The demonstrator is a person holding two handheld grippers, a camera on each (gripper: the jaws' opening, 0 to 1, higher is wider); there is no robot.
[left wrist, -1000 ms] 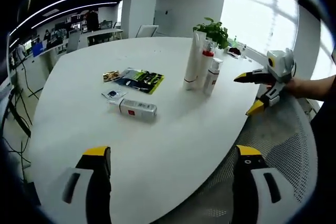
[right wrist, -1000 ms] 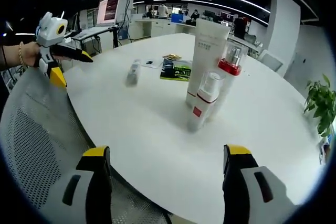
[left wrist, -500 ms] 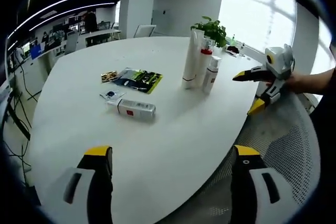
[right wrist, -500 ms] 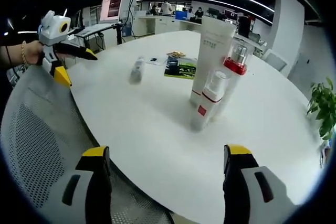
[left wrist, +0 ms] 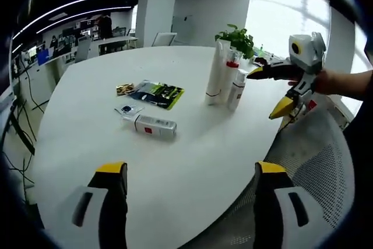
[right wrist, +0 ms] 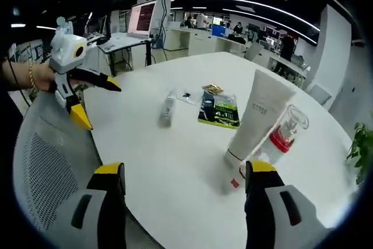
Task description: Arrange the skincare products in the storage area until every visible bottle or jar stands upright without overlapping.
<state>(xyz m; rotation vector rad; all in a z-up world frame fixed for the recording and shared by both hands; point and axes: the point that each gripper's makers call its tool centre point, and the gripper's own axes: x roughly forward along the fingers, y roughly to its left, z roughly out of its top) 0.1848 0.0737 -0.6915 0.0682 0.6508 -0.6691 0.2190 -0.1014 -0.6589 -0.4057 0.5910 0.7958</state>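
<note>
Claws (left wrist: 185,202) wide — table edge (left wrist: 256,144) near.

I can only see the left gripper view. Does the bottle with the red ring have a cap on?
Observer: Yes. In the right gripper view, the bottle with the red collar has a clear, see-through cap.
Operator: What's behind my left tool?
Observer: A computer monitor with a lit pinkish screen stands on a desk beyond the left tool.
Operator: Who's holding it?
Observer: A hand, with a bead bracelet on the wrist.
</note>
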